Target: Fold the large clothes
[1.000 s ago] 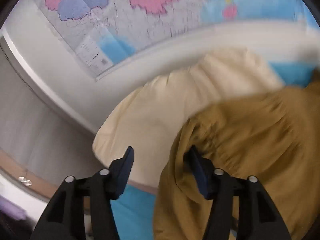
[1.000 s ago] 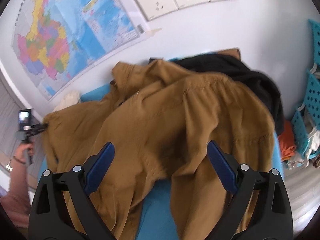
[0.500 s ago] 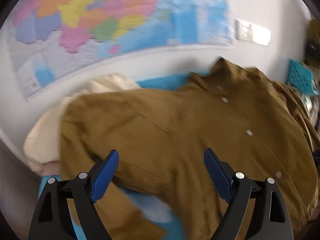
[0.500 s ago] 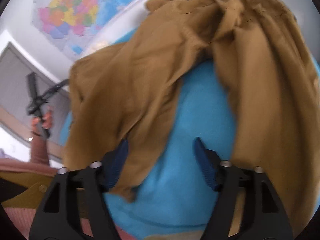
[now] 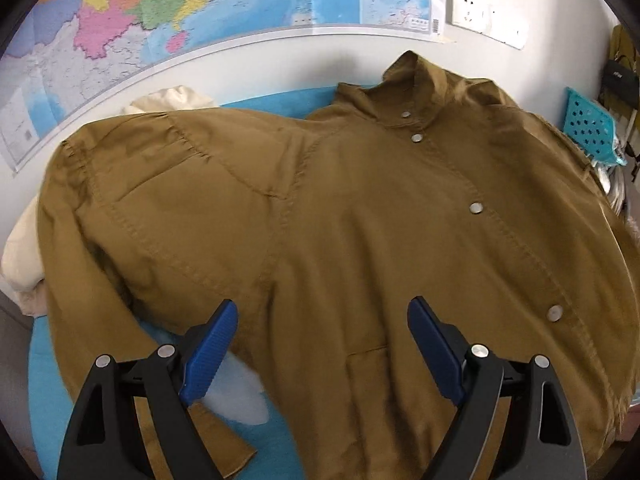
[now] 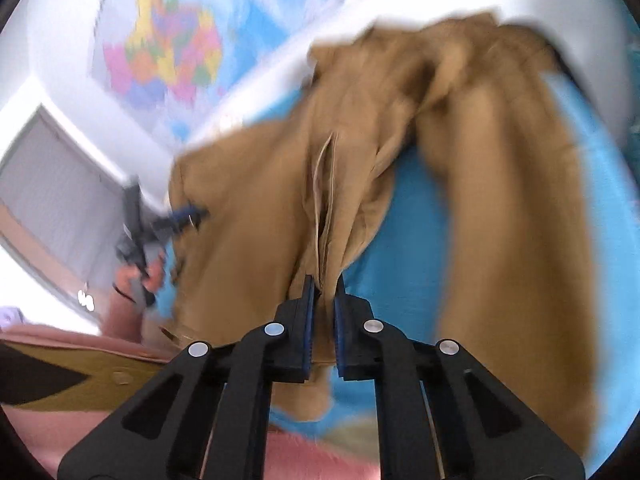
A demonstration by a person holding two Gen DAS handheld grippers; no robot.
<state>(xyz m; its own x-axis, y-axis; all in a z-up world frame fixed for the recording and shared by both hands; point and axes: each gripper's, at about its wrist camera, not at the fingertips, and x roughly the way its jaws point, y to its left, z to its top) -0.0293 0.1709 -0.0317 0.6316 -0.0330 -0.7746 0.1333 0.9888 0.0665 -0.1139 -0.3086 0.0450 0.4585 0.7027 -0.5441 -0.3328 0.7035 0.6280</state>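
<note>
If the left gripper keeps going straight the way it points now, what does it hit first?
Most likely the brown jacket: the left gripper is open and aimed down at the jacket's front panel, just left of the snap placket. Nothing shows between; depth is uncertain.

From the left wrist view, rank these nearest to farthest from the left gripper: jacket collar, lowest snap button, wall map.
From the left gripper:
1. Lowest snap button, lower right on the brown jacket.
2. Jacket collar, far end.
3. Wall map, on the wall behind.
</note>
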